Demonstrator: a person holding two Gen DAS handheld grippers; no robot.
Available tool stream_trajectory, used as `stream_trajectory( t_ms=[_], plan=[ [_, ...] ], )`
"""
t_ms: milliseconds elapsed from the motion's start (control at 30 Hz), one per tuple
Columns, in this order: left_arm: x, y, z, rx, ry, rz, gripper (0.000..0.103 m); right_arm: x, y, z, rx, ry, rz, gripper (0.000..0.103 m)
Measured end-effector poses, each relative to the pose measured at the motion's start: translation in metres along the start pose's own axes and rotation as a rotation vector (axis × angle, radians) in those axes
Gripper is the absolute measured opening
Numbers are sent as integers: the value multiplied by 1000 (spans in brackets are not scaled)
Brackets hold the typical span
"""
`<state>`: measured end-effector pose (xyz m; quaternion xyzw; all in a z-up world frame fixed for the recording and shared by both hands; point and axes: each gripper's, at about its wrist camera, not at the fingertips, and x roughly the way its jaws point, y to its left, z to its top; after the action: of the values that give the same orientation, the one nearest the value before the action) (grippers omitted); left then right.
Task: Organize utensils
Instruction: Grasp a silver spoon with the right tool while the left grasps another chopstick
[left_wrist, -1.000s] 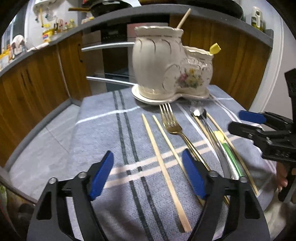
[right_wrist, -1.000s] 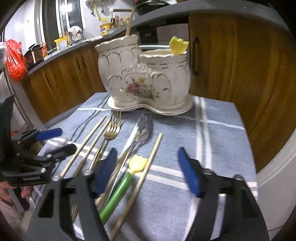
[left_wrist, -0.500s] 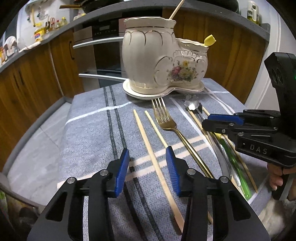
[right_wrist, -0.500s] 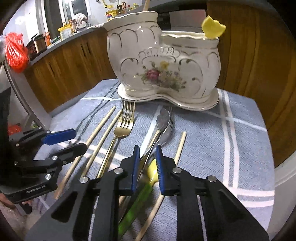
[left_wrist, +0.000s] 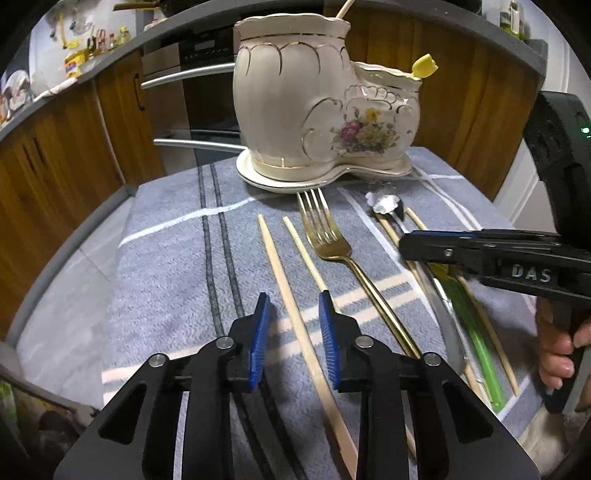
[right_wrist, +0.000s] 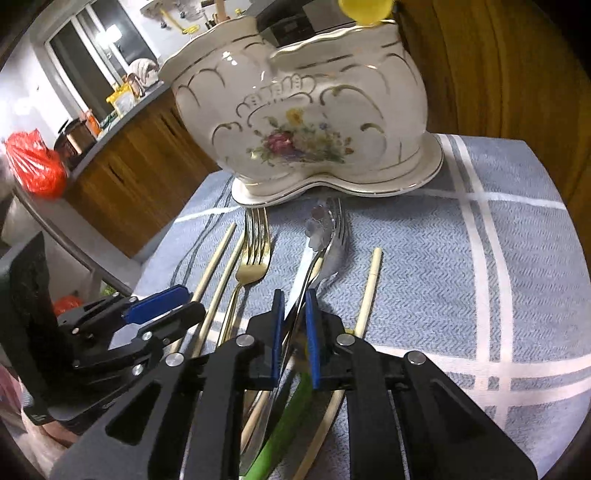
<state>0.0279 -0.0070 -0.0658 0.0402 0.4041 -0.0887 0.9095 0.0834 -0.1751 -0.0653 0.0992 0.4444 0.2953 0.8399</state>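
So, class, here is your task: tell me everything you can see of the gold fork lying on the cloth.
The gold fork looks like polished gold-coloured metal, with four tines and a long, slim handle. It lies flat on the blue-grey striped cloth, tines pointing at the base of the floral ceramic utensil holder, their tips close to its saucer-like rim. Its handle runs back toward the grippers, beside a wooden chopstick. Neither gripper touches it; its handle end is hidden behind the left gripper.

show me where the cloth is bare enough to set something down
Bare cloth lies right of the lone chopstick, out to the cloth's edge, and left of the chopstick pair, past the dark stripes. The middle, below the holder, is crowded with utensils.
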Motion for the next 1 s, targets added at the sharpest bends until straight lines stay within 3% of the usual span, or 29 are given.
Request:
stream_trajectory(
  t_ms=[167, 467, 833, 1000],
  plan=[
    [1, 0, 1, 14, 10, 38, 8, -6, 3, -2, -9, 4, 23, 4],
    [-7, 8, -1, -5, -13, 12, 6, -26, 9, 0, -50, -63, 35, 1],
    [-39, 24, 7, -107, -201, -65, 6, -65, 22, 4, -118, -260, 54, 1],
    [-63, 24, 9, -113, -353, -90, 6, -85, 29, 6, -164, -384, 47, 1]
  ],
)
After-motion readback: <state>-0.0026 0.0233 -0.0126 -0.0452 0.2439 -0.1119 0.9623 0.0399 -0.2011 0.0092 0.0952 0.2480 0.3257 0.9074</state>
